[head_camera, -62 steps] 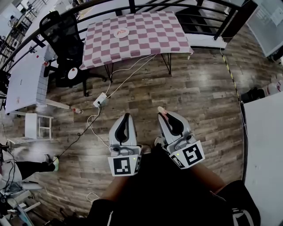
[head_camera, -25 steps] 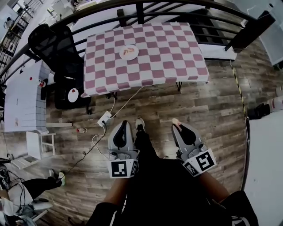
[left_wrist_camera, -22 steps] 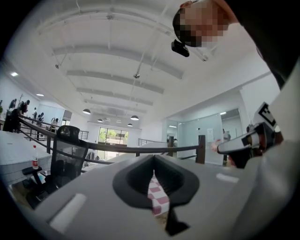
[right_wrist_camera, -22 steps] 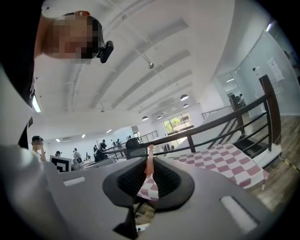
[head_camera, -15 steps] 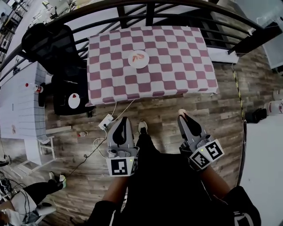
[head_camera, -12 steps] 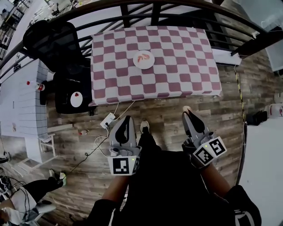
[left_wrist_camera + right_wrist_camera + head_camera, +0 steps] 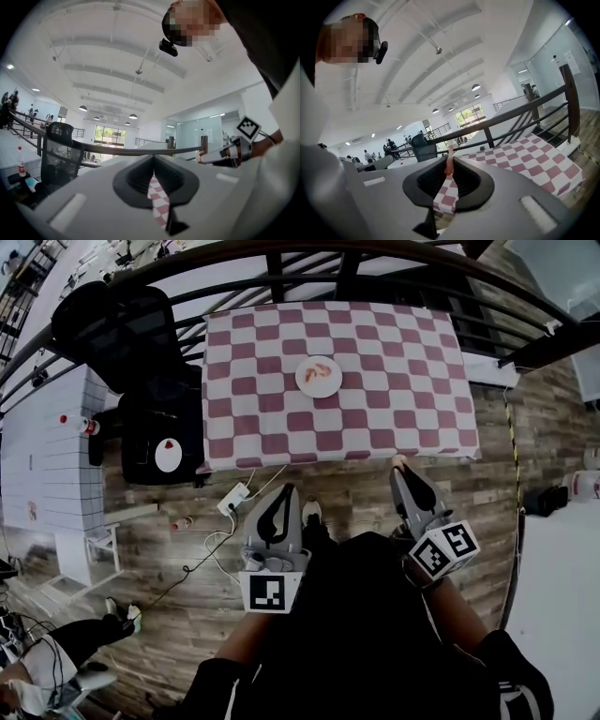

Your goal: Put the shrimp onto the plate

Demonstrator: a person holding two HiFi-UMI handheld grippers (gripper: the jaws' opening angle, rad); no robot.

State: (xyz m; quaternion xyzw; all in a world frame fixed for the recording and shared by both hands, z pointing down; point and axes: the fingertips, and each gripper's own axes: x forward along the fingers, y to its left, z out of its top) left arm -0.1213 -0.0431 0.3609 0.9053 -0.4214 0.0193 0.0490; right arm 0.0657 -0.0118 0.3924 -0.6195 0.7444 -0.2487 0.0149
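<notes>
While between right gripper [image 7: 404, 471] jaws, 1 slim pink shrimp [image 7: 449, 164].

A pink shrimp [image 7: 448, 163] stands pinched in the right gripper [image 7: 402, 468], well apart from the white plate [image 7: 320, 389].

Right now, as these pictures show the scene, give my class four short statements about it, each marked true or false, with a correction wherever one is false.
1. The right gripper clamps a shrimp in its jaws. True.
2. The plate on the checked table is bare. False: other shrimp lie on it.
3. The left gripper carries a shrimp too. False: its jaws are shut with nothing between them.
4. A black chair stands beside the table. True.
</notes>
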